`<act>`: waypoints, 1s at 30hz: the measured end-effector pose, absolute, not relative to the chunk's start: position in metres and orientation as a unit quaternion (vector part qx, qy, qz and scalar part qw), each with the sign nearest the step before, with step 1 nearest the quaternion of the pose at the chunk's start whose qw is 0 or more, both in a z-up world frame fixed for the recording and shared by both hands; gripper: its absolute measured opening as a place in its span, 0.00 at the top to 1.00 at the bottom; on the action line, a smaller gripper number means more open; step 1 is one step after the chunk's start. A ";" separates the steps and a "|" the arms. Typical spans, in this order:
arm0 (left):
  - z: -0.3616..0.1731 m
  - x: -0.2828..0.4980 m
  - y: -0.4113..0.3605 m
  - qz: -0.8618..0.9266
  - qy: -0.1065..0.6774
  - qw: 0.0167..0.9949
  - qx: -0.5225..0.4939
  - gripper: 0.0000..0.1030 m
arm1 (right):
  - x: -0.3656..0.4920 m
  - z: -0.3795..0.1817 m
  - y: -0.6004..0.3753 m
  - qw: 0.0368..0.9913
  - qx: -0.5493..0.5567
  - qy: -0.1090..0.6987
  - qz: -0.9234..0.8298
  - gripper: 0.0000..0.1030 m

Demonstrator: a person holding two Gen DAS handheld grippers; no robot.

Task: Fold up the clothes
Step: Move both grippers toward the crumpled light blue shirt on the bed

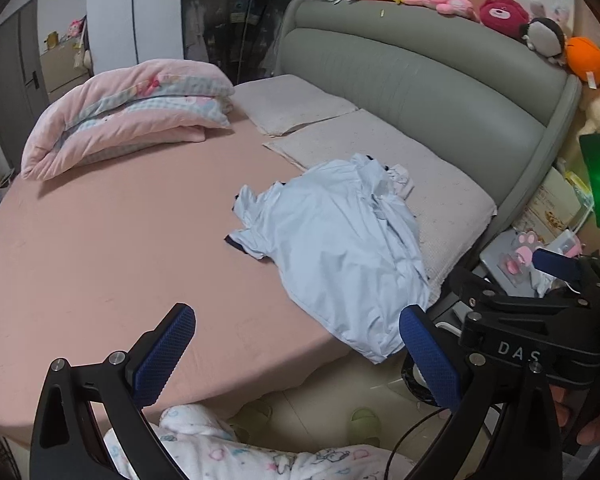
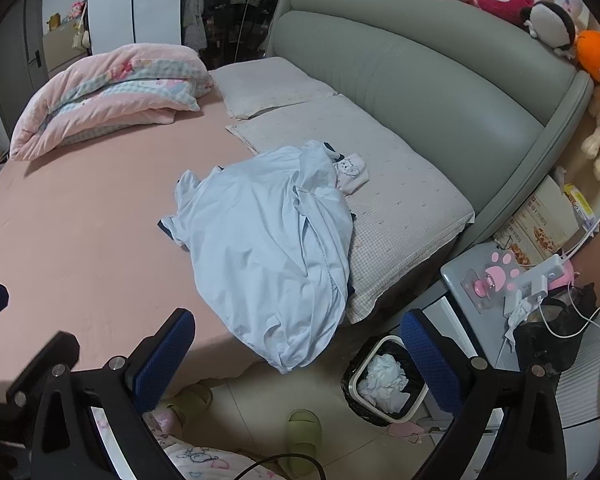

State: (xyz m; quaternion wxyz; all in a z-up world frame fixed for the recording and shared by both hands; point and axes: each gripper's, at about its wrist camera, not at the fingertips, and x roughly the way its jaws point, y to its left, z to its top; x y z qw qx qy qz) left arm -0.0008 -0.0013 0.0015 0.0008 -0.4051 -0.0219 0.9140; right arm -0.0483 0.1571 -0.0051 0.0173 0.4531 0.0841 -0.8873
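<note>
Shirt (image 2: 268,248) lies crumpled on the bed (image 1: 100,240), its hem over the edge. Your left gripper (image 1: 296,356) and right gripper (image 2: 298,356) have fingers wide apart, holding nothing. Pull carelessly and it could slide to the floor (image 2: 260,400).

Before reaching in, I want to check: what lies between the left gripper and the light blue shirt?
Only bare pink bedsheet lies between the open left gripper and the light blue shirt, in the left wrist view.
</note>
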 end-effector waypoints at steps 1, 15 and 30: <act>0.002 -0.001 -0.002 0.915 -0.015 -0.003 -0.403 0.00 | -0.050 -0.006 0.157 0.018 0.454 0.084 -0.887 0.00; -0.019 -0.026 0.001 0.893 -0.035 0.003 -0.449 0.00 | -0.076 -0.038 0.162 0.013 0.492 0.082 -0.867 0.00; -0.064 -0.061 0.011 0.864 -0.060 -0.010 -0.500 0.00 | -0.114 -0.089 0.186 0.019 0.538 0.047 -0.841 0.00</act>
